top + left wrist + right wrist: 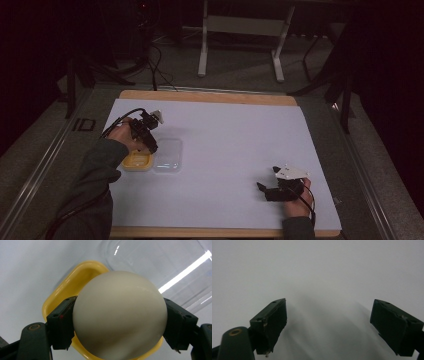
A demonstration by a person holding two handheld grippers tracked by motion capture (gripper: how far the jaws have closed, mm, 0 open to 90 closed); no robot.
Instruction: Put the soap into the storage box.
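A cream-white ball (120,315) sits clamped between the two black jaws of my left gripper (120,327), which hangs just above a small yellow tray (75,280). In the high view the left gripper (149,145) points down over that yellow tray (137,162) at the left of the white sheet; the ball is hidden there by the gripper. A clear plastic lid (168,155) lies right beside the tray, and its clear rim (160,262) shows behind the ball. My right gripper (264,191) rests low at the front right, jaws wide apart with nothing between them (329,327).
A white sheet (225,140) covers the wooden table top (210,96). Beyond the table's far edge stand the legs of a white frame (240,45) on a grey floor, with cables near the back left.
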